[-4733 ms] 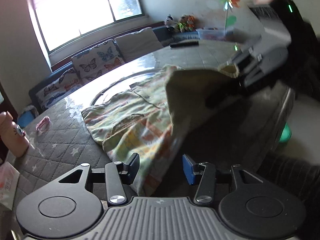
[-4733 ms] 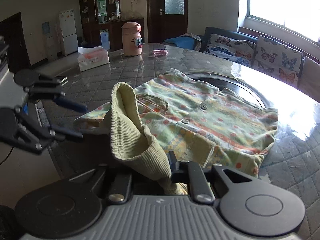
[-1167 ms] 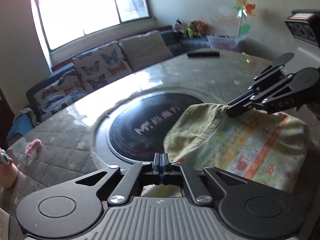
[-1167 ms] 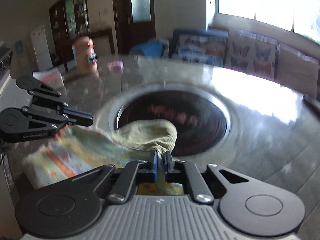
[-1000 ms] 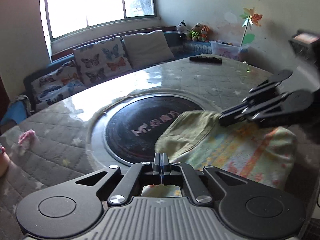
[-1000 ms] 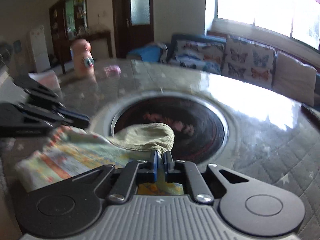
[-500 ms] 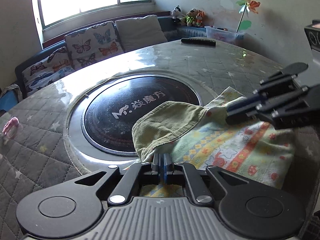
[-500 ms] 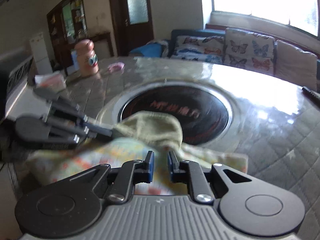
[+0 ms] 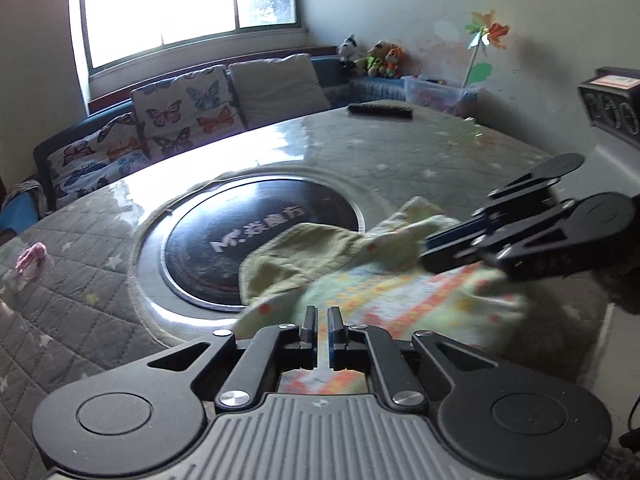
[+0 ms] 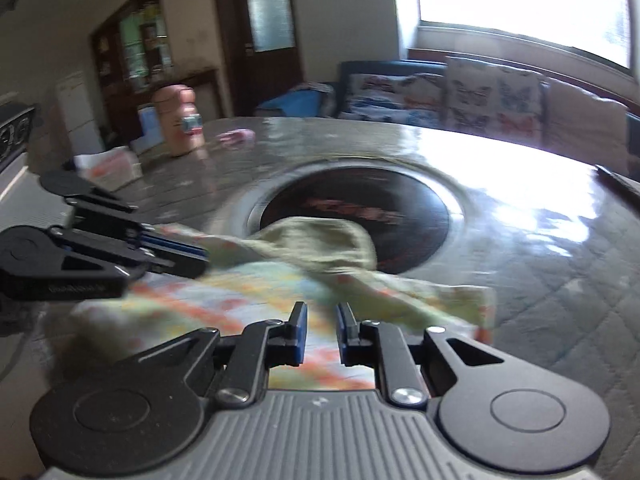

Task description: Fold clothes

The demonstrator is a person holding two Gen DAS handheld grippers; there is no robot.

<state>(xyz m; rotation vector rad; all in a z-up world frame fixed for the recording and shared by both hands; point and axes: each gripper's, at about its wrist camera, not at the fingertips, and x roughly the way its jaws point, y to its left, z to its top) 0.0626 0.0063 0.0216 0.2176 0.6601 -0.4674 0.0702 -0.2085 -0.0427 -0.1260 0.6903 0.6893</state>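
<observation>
The folded garment [image 9: 384, 280] lies on the round table [image 9: 420, 148], near its front edge, with a yellow-green ribbed fold [image 9: 296, 256] on top that reaches over the rim of the black round plate [image 9: 240, 232] set into the table's middle. The rest of the cloth shows a pale print with orange and yellow marks. In the right wrist view the same garment [image 10: 288, 292] is blurred, its far corner lying flat on the quilted table cover [image 10: 560, 304].

The left gripper [image 9: 319, 316] hangs over the near edge of the garment. Its jaws stand a narrow slit apart, and nothing is pinched between them; the cloth shows below the gap. The right gripper [image 10: 322, 316] has just been opening: its jaws stand a little wider apart, with the cloth lying under them and not clamped. Each gripper shows in the other's view, low over the cloth's side.

Farther out on the table are a pink bottle [image 10: 180, 120], a small pink item [image 9: 30, 258] and a dark remote control [image 9: 380, 111]. Behind the table stands a sofa with butterfly cushions [image 9: 184, 112] under a bright window [image 9: 180, 4].
</observation>
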